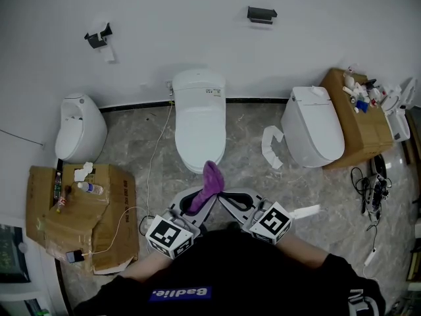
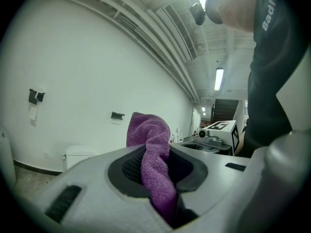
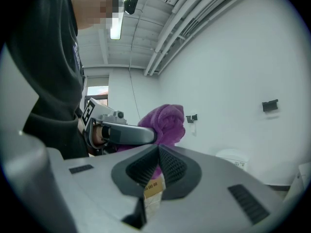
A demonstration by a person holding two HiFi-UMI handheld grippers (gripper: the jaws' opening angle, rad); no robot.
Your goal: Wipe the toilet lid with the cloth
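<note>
**Cloth in my left gripper, in front of the lid**

Three white toilets stand along the wall: the left toilet, the middle toilet and the right toilet. The middle one has its lid down, and it is the one straight ahead of me.

Two cardboard boxes sit on the floor. The left box is near the left toilet and the right box is just beside the right toilet, both with small clutter on top.

I hold two grippers, side by side and low in front of me. My left gripper is clamped on the one purple cloth, which stands up out of its jaws. From the head view the cloth's top overlaps the toilet's front edge (whether it touches, I cannot tell). My right gripper has its jaws pressed together at the tips, with the cloth just beyond them.

Two small dark holders hang on the wall: the left holder and the right holder.
</note>
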